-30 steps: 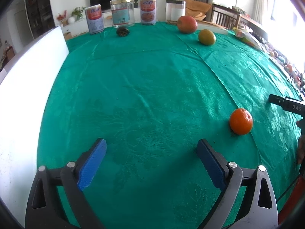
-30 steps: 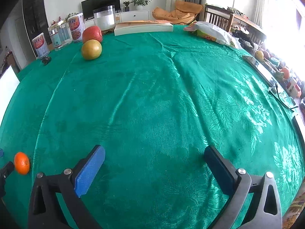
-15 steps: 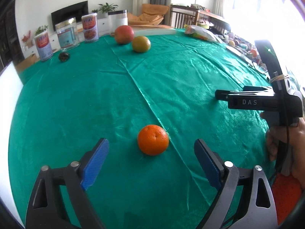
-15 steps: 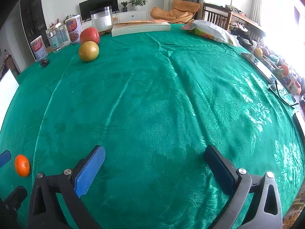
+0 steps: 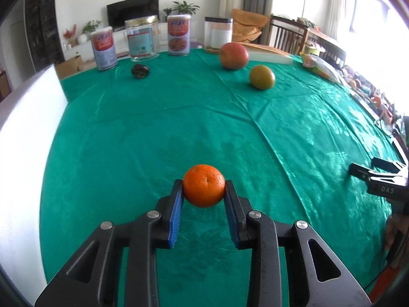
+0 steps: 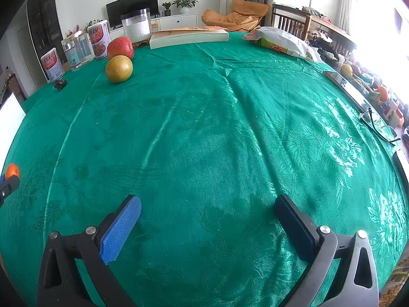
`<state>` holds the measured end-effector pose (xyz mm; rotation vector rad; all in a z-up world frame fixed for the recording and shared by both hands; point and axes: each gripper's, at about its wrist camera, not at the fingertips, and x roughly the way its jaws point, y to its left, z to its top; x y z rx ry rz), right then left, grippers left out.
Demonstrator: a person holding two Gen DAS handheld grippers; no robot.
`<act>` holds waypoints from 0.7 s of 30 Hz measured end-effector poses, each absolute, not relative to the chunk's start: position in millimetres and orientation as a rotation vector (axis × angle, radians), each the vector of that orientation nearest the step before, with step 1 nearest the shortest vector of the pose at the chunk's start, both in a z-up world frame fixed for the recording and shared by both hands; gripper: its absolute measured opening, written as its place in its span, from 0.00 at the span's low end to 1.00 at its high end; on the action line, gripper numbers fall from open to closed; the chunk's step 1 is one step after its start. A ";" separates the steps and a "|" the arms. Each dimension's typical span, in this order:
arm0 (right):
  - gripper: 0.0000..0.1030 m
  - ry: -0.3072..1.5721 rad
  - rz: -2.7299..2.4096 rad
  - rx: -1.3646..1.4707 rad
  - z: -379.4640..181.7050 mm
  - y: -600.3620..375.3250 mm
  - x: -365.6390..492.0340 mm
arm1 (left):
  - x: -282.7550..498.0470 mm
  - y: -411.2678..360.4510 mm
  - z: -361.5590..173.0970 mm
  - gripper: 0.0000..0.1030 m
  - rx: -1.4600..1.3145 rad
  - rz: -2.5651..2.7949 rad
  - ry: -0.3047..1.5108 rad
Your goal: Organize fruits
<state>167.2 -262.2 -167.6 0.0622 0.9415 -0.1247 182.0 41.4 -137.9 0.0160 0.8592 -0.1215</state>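
L gripper (image 5: 204,192) jaws clamped on orange (image 5: 204,188) over green table (image 5: 153,133), R gripper (image 6: 207,215) jaws wide apart w/ nothing between, red apple (image 5: 234,55) & yellow fruit (image 5: 262,77) at 1 o'clock.

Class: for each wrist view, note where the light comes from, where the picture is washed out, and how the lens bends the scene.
Left wrist view: window glare whitens the right edge; the orange in the left gripper is sharp. Right wrist view: daylight from the right puts sheen on the green tablecloth, and the fisheye bulges the table.
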 end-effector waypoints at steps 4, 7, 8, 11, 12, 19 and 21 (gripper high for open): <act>1.00 0.941 -0.125 0.062 -167.7 -262.2 167.2 | 190.3 48.5 -152.9 0.35 0.035 -0.099 0.896; 1.00 0.941 -0.125 0.062 -167.8 -262.1 167.2 | 184.7 49.4 -153.0 0.71 0.062 -0.073 0.879; 1.00 0.941 -0.125 0.062 -167.8 -262.1 167.2 | 182.4 51.1 -152.5 0.75 0.061 -0.067 0.872; 1.00 0.941 -0.125 0.062 -167.9 -262.1 167.2 | 182.6 57.3 -155.0 0.77 0.049 -0.055 0.893; 1.00 0.941 -0.125 0.063 -167.9 -262.0 167.1 | 183.6 59.6 -155.5 0.78 0.033 -0.059 0.899; 1.00 0.976 -0.062 0.032 -166.0 -257.1 171.4 | 187.0 57.7 -157.3 0.90 0.034 -0.052 0.915; 1.00 1.014 0.026 0.023 -161.9 -250.0 189.8 | 187.0 57.8 -157.7 0.91 0.032 -0.051 0.917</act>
